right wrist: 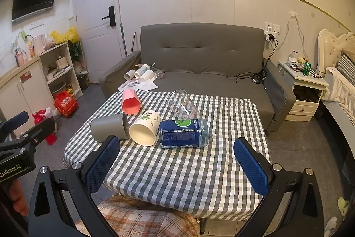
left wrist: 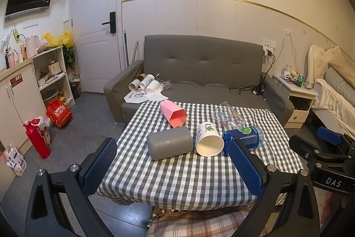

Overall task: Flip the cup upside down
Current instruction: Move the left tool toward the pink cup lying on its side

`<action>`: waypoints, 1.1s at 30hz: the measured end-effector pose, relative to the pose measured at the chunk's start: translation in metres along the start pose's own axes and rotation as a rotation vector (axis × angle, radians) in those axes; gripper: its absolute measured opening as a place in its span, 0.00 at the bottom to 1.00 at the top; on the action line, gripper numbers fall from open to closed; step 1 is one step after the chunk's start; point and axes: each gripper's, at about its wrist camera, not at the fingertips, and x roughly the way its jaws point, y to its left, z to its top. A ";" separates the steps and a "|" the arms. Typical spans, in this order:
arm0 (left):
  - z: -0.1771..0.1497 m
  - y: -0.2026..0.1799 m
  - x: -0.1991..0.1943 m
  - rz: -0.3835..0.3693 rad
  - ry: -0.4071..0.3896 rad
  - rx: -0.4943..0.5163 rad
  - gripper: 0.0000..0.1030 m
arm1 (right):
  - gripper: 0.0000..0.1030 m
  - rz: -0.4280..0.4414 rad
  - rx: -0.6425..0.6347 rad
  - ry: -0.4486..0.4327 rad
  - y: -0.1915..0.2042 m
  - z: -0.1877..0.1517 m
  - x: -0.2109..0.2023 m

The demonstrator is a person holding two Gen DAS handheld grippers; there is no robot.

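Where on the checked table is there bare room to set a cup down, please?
The near half of the table, between the cups and its front edge, is bare. The far right corner beyond the blue bottle is free too. The gray cup, white cup and bottle crowd the middle.

A matt grey plastic cup and a smooth white paper cup lie on the grey-and-white checked cloth tablecloth. The clear glossy plastic cup glints.
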 end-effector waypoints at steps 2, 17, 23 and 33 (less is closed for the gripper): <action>0.000 0.000 0.000 -0.001 0.001 -0.001 1.00 | 1.00 0.001 0.000 0.000 0.001 0.000 -0.001; 0.000 0.000 0.000 -0.002 0.003 -0.004 1.00 | 1.00 0.000 0.000 0.001 0.000 0.000 0.000; 0.000 0.001 0.001 -0.005 0.006 -0.008 1.00 | 1.00 0.003 -0.002 -0.004 0.003 0.000 0.000; 0.005 0.000 0.006 -0.014 0.029 -0.016 1.00 | 1.00 0.012 -0.011 -0.002 0.002 0.006 0.003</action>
